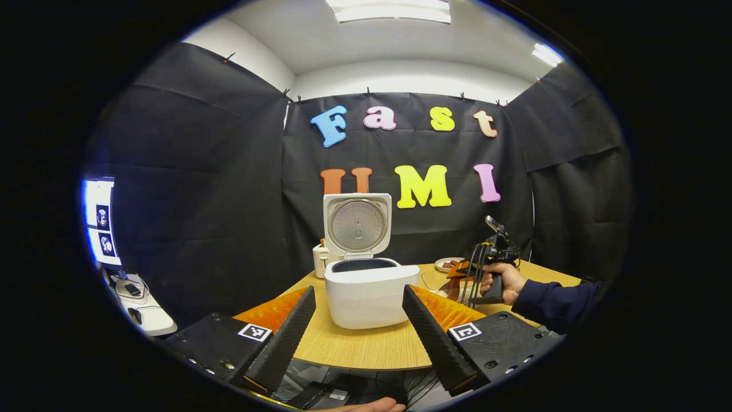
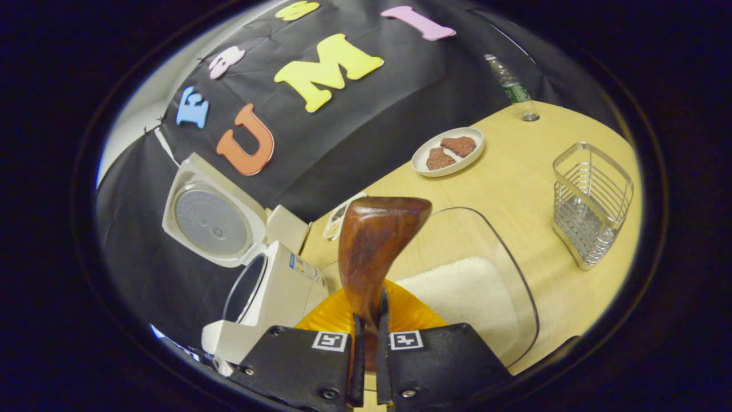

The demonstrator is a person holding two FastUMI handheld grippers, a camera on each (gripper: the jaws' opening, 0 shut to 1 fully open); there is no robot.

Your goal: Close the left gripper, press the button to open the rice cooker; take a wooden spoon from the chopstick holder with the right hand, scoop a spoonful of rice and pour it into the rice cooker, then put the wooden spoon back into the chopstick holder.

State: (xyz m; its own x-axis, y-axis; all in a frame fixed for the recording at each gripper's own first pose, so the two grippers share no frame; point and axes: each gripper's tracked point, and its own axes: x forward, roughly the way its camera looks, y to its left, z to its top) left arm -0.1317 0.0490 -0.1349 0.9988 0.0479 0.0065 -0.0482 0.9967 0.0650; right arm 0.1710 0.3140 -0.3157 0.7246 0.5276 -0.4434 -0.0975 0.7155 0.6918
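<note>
The white rice cooker [image 1: 372, 292] stands on the table with its lid [image 1: 357, 226] raised upright and its pot exposed. My left gripper [image 1: 359, 292] is open, fingers spread wide either side of the cooker's front and short of it. My right gripper [image 2: 369, 320] is shut on the handle of the dark wooden spoon [image 2: 377, 240], whose bowl points forward over a clear tub of white rice [image 2: 463, 297]. The open cooker [image 2: 269, 286] lies to the spoon's left. The wire chopstick holder [image 2: 592, 206] stands to the right. In the left gripper view, a hand holds the right gripper [image 1: 494, 269] right of the cooker.
A white plate [image 2: 448, 151] with brown pieces and a plastic bottle [image 2: 512, 86] stand at the table's back. A small white container [image 1: 320, 257] sits behind the cooker. A side desk with a monitor [image 1: 100, 220] lies far left. The table's rounded front edge [image 1: 366, 366] is close.
</note>
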